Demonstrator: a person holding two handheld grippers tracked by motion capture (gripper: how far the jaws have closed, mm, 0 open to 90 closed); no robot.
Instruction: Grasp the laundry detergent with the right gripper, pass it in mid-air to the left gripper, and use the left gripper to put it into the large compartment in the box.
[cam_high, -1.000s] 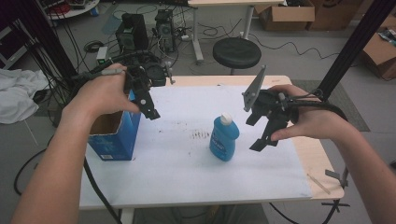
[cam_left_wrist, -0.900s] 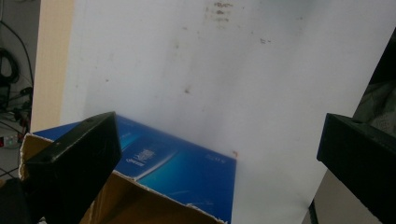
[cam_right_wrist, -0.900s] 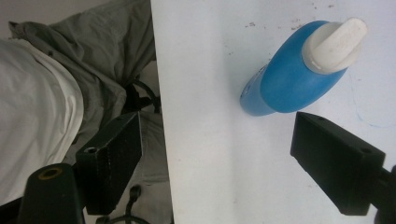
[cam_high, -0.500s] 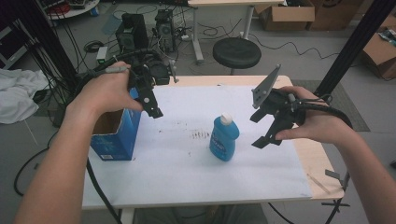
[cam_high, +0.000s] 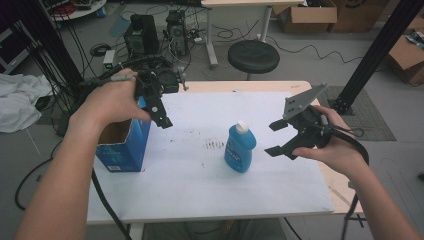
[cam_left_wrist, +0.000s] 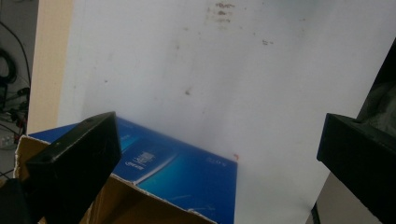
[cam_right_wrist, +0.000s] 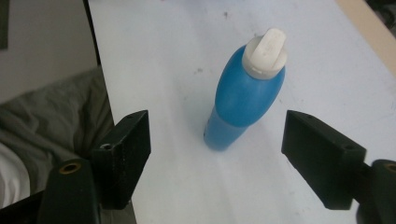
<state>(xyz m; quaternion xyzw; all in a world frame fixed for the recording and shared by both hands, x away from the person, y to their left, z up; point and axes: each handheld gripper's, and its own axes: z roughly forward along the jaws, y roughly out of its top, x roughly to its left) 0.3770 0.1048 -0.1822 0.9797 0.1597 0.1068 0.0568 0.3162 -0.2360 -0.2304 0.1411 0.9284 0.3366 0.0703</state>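
While 2 tools gape, 1 blue bottle (cam_high: 240, 150) and 1 box (cam_high: 122, 142) stand.

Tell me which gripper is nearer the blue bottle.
Right. The right gripper hangs beside the blue bottle, jaws open toward it. The left gripper is farther off, above the blue box.
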